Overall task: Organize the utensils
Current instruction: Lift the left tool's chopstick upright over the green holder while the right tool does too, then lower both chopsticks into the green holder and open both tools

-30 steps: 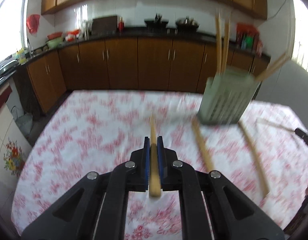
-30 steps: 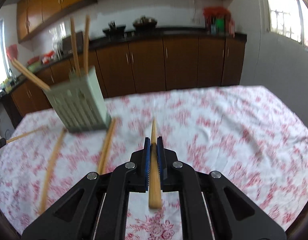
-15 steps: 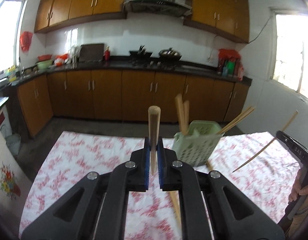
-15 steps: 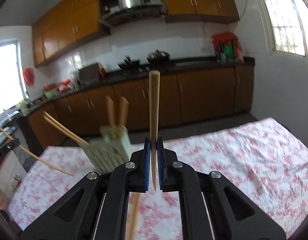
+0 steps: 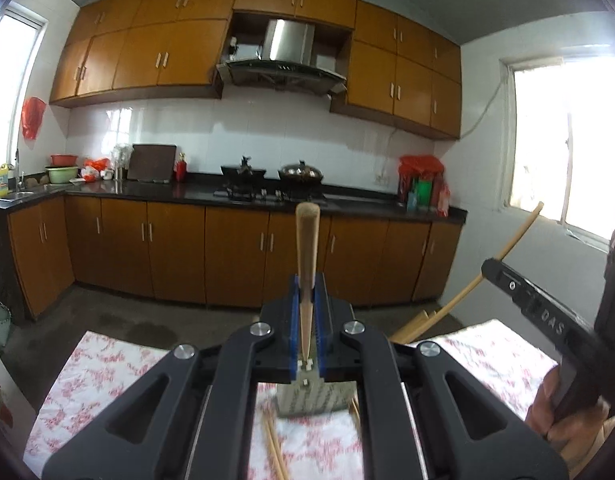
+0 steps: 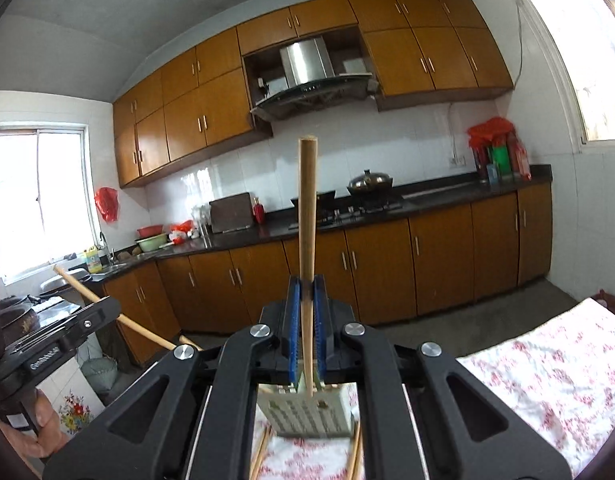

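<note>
Chopsticks are what both my claws carry: my left claw [image 5: 306, 304] is pinched tight on one chopstick [image 5: 306, 256] that stands upright between the blue pads [image 5: 294, 320], its blunt end up against the dark counter line. My right claw [image 6: 306, 308] is likewise pressed together on a second chopstick [image 6: 307, 240], upright too, its top reaching the white wall tiles. Below each claw, seen through the gap in the frame, stands the pale green utensil basket [image 5: 313, 398] on the table, with loose chopsticks [image 5: 273, 446] lying on the flowered tablecloth [image 5: 103, 372] beside it. Only the left wrist view shows my right claw from outside, at the right edge, a black bar with my hand [image 5: 567, 420] around it and its chopstick slanting up toward the window. Only the right wrist view gives the mirror of that: my left claw at the left edge, its chopstick slanting up and left, my left hand [image 6: 39, 424] under it. The right view also shows the basket's slotted wall more plainly. Behind everything run brown kitchen cabinets [image 6: 387, 268] and a steel range hood [image 5: 285, 46].
</note>
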`<move>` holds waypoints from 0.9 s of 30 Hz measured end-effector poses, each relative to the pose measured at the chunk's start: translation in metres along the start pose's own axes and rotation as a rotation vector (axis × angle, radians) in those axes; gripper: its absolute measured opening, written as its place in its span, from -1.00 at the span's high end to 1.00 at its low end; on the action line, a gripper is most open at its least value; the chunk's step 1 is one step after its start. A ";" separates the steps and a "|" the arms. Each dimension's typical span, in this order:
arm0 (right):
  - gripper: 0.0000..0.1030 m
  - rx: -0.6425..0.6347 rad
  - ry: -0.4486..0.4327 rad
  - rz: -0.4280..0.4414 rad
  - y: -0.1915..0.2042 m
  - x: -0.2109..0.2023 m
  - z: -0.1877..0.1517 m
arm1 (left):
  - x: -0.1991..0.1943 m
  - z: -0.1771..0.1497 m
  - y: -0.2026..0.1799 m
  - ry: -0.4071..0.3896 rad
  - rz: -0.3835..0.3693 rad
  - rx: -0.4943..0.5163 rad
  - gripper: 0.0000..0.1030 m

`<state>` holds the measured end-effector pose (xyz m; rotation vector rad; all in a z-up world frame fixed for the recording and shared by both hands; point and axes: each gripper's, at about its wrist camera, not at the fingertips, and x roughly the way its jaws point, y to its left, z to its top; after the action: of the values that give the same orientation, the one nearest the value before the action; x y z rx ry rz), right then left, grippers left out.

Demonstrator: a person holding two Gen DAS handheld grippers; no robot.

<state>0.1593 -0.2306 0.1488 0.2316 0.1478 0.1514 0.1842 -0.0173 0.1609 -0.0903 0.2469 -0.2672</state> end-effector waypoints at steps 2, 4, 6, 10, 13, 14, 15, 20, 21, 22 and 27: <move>0.85 -0.011 -0.014 -0.004 0.001 0.008 -0.001 | 0.013 0.000 -0.002 -0.003 0.008 -0.003 0.84; 0.85 -0.029 -0.025 -0.012 0.003 0.017 -0.003 | 0.024 -0.002 -0.004 0.004 0.016 0.000 0.84; 0.85 -0.037 -0.022 -0.018 0.002 0.027 -0.007 | 0.038 -0.010 -0.004 0.018 0.018 0.001 0.84; 0.85 -0.028 0.039 -0.037 -0.004 0.054 -0.023 | 0.067 -0.027 -0.004 0.055 0.021 0.003 0.84; 0.85 -0.029 0.091 -0.042 -0.005 0.064 -0.033 | 0.089 -0.040 0.001 0.103 0.019 -0.006 0.84; 0.85 -0.028 0.104 -0.045 -0.005 0.065 -0.035 | 0.093 -0.042 0.003 0.112 0.020 -0.012 0.84; 0.83 -0.029 0.109 -0.042 -0.006 0.064 -0.037 | 0.095 -0.045 0.006 0.119 0.021 -0.021 0.84; 0.35 -0.035 0.070 -0.041 -0.004 0.045 -0.026 | 0.084 -0.043 0.014 0.094 0.021 -0.044 0.50; 0.35 -0.034 0.057 -0.039 -0.004 0.038 -0.022 | 0.079 -0.041 0.015 0.084 0.019 -0.048 0.50; 0.35 -0.030 0.039 -0.041 -0.006 0.026 -0.018 | 0.074 -0.040 0.016 0.075 0.019 -0.054 0.49; 0.35 -0.015 0.046 -0.090 -0.024 -0.012 -0.022 | 0.028 -0.043 0.030 0.051 0.039 -0.066 0.37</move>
<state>0.1467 -0.2505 0.1233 0.2066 0.2026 0.0686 0.2070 0.0013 0.1093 -0.1440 0.3083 -0.2225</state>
